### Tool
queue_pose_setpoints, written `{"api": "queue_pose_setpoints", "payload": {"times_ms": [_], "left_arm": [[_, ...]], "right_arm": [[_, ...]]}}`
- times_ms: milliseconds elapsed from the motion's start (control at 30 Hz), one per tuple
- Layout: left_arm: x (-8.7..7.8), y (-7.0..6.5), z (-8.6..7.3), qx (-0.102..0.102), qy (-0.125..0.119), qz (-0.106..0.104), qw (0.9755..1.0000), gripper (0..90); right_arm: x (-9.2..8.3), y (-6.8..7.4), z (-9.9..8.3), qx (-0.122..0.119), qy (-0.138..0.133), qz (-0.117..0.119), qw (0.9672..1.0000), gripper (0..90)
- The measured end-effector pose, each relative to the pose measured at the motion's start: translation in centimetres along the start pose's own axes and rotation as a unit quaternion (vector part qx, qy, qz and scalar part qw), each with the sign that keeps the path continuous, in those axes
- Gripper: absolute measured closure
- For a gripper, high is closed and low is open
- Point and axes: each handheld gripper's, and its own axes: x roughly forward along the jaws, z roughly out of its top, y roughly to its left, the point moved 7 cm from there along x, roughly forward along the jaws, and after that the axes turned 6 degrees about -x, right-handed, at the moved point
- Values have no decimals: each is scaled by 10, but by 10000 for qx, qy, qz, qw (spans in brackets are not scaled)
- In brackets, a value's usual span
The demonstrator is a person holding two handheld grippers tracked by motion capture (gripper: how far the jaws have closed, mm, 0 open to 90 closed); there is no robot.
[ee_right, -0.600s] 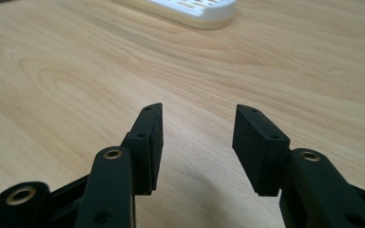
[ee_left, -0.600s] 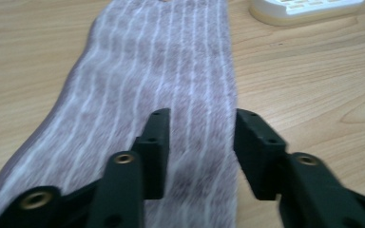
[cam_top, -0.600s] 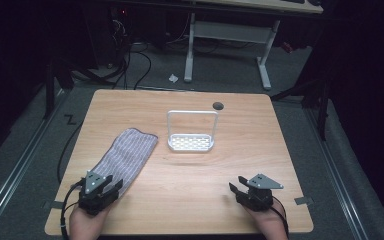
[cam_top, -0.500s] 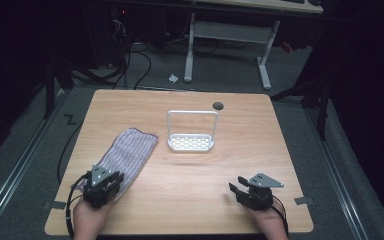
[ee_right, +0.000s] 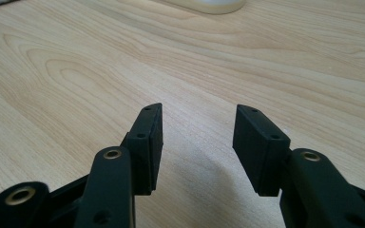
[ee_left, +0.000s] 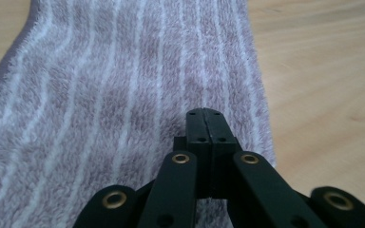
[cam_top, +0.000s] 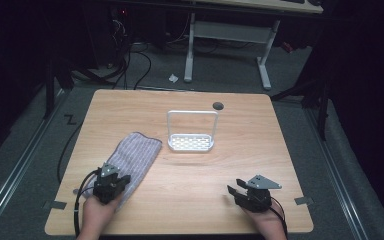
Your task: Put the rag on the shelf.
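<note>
A: Left claw [ee_left: 204,124]?
B: Jaws pressed together over the striped towel [cam_top: 132,159], near its right edge; towel flat on worktop [cam_top: 190,175], left side.
A: Right claw [ee_right: 197,137]?
B: Jaws apart, empty.

Dim room, grey carpet [cam_top: 300,125], white-legged desk [cam_top: 230,35] behind.

In the left gripper view the striped towel [ee_left: 123,95] runs off the top, left and bottom edges, and the gripper's shut jaws hide its near part. In the right gripper view the white rack [ee_right: 209,4] is cut off at the top edge.
</note>
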Motion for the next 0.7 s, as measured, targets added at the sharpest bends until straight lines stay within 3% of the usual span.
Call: {"api": "queue_pose_setpoints", "payload": {"times_ms": [167,267,500,600,700], "left_arm": [[-12,-35,-24,82,127,-346,9993,900],[-18,-50,-34,204,180,-421,9987,900],[-27,-78,-48,354,378,-743,9959,900],[-37,-81,-40,243,193,-933,9952,852],[-38,-68,-15,495,-140,-663,9965,794]], "right_arm": [[-1,3,1,-77,-29,41,10000,536],[0,3,3,-55,-55,88,9999,536],[-1,1,7,-86,-132,103,9998,535],[-1,1,6,-60,-114,99,9999,535],[1,1,5,-24,-109,122,9999,535]]}}
